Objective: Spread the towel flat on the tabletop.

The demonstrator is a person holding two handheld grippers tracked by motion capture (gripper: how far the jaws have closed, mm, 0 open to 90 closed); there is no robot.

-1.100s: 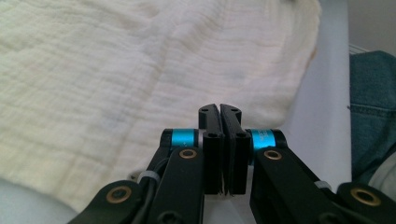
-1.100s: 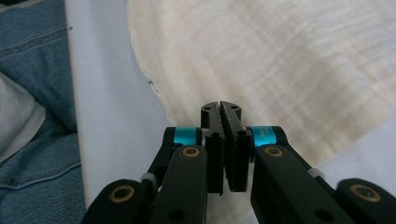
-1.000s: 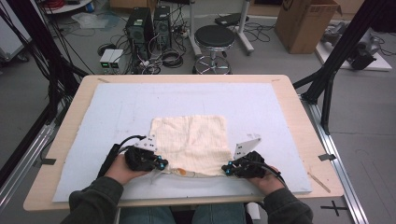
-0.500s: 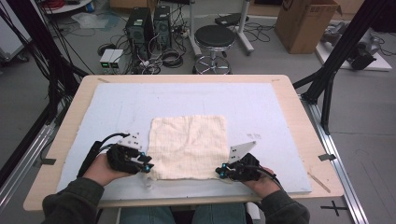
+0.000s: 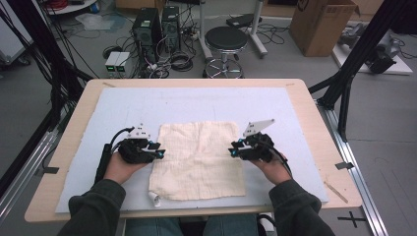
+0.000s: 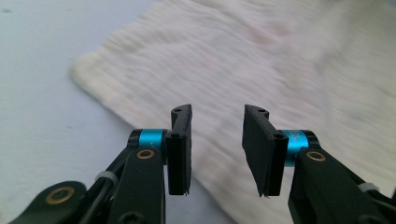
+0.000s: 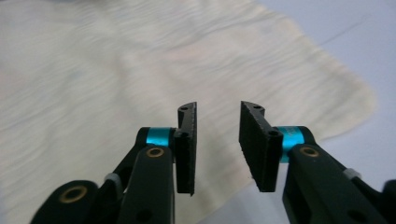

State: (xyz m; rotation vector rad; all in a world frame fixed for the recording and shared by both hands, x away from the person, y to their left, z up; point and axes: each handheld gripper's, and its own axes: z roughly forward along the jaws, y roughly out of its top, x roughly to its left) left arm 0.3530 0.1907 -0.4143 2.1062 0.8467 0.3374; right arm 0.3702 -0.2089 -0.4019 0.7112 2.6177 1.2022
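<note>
Cream waffle-weave cloth (image 5: 199, 160) is laid flat already; both hand-held grippers, left (image 5: 158, 150) at 9 o'clock and right (image 5: 234, 149) at 3, have just been spread, nothing pinched; folding's left.

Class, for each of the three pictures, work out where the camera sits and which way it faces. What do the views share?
High view: above the table's near edge, looking forward and down; both forearms, left gripper and right gripper.
Left gripper view: on the left gripper, facing the cloth; open jaws.
Right gripper view: on the right gripper, facing the cloth; open jaws.
Shared: the cream cloth on the pale blue mat.
</note>
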